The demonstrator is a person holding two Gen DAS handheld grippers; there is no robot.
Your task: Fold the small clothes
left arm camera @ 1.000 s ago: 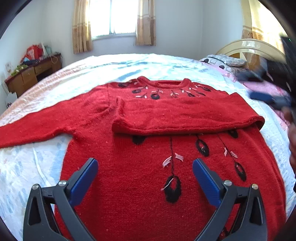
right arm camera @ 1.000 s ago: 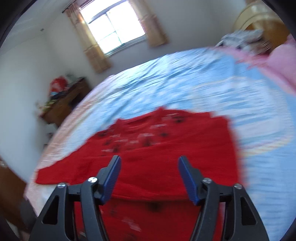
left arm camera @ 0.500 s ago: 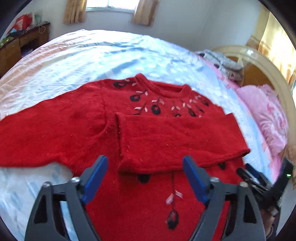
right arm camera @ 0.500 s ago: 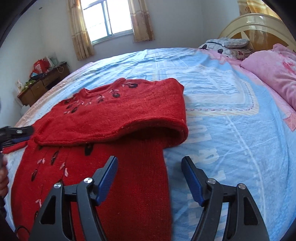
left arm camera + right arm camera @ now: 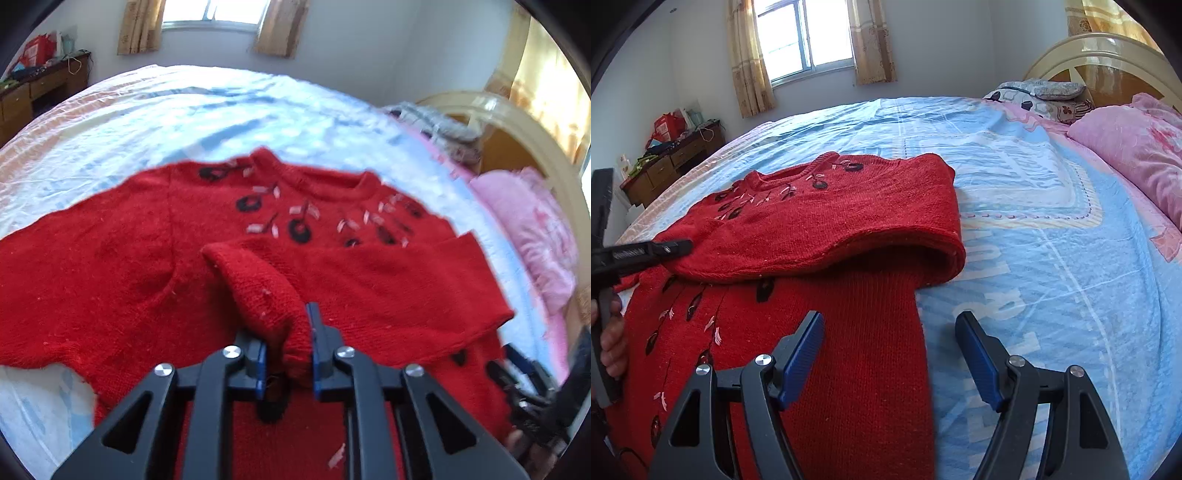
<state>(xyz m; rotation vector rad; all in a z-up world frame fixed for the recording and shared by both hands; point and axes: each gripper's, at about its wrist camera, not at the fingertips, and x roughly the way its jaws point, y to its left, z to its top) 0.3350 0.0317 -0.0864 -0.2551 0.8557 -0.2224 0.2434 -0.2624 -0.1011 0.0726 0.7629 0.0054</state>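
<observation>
A red knit sweater [image 5: 110, 280] with black and pink trim lies front up on the bed. One sleeve [image 5: 388, 288] is folded across its chest, the other stretches out to the left. My left gripper [image 5: 286, 339] is closing its jaws, and the blue pads pinch the folded sleeve's cuff [image 5: 258, 288], which bunches up between them. My right gripper [image 5: 890, 321] stands open low over the sweater's [image 5: 831, 369] right side edge, nothing between its fingers. The right wrist view shows the left gripper [image 5: 670, 246] at the far left, in a hand [image 5: 613, 339].
The bed sheet [image 5: 1034, 221] is light blue. A pink quilt [image 5: 1134, 155] and a patterned pillow [image 5: 1041, 92] lie by the headboard [image 5: 1089, 48] at the right. A wooden desk [image 5: 672, 158] with clutter stands by the far wall under the window.
My left gripper moved forward to the folded sleeve's cuff and its jaws came together on it, bunching the fabric. My right gripper sank toward the sweater's right edge and stayed open.
</observation>
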